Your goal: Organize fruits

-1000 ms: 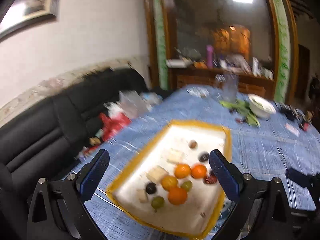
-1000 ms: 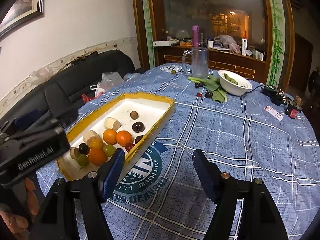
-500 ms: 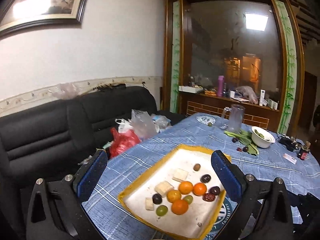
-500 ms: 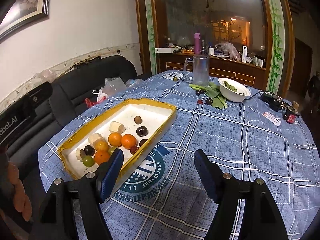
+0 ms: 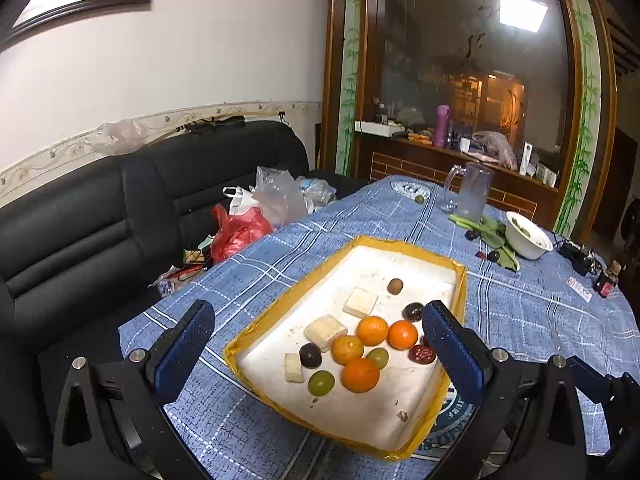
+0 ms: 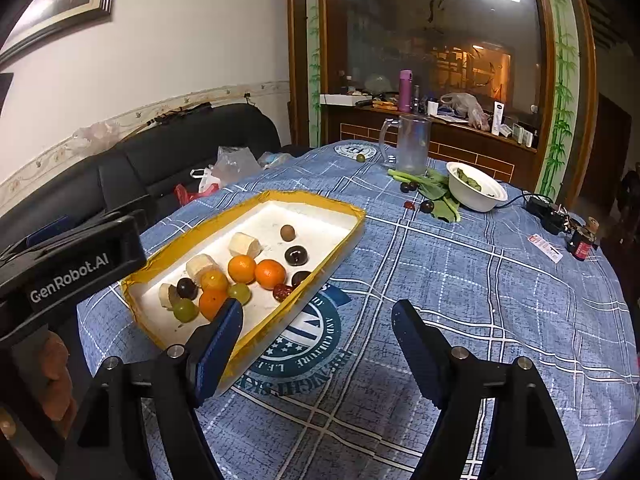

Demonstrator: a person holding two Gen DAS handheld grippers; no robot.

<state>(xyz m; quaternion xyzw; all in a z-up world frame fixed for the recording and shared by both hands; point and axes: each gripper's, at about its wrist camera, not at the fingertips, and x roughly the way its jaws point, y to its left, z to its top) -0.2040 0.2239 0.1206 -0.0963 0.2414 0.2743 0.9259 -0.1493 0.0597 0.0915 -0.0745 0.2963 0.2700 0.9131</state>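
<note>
The left wrist view shows the desk (image 5: pixel 520 320) under its blue checked cloth, and on it the yellow-rimmed tray (image 5: pixel 462 280) with the fruit gathered toward its near end: four oranges (image 5: pixel 372 330), two green grapes (image 5: pixel 321 383), dark plums (image 5: pixel 310 355), a red date (image 5: pixel 422 354) and pale banana pieces (image 5: pixel 325 333). The left tool (image 5: pixel 316 344) is seen wide, with nothing between its pads, framing the cluster from above.

The fruit is packed close, so a closing pad could be expected to knock a neighbour and send round pieces rolling across the tray. The soft banana could be crushed by a firm squeeze. The tray sits near the desk edge and could be pushed by a low pass.

The right wrist view gives what the other hides: the right tool (image 6: pixel 316 320) is shown wide and empty, its jaws having just been opening, one pad (image 6: pixel 218 344) over the tray's near rim. The left tool's body is seen at the left edge with a hand (image 6: pixel 56 376) below it. More loose fruit is shown by the white bowl (image 6: pixel 476 196) and greens (image 6: pixel 436 188): dark plums (image 6: pixel 409 187) and a small green fruit (image 6: pixel 361 157) near the glass jug (image 6: pixel 412 144).
</note>
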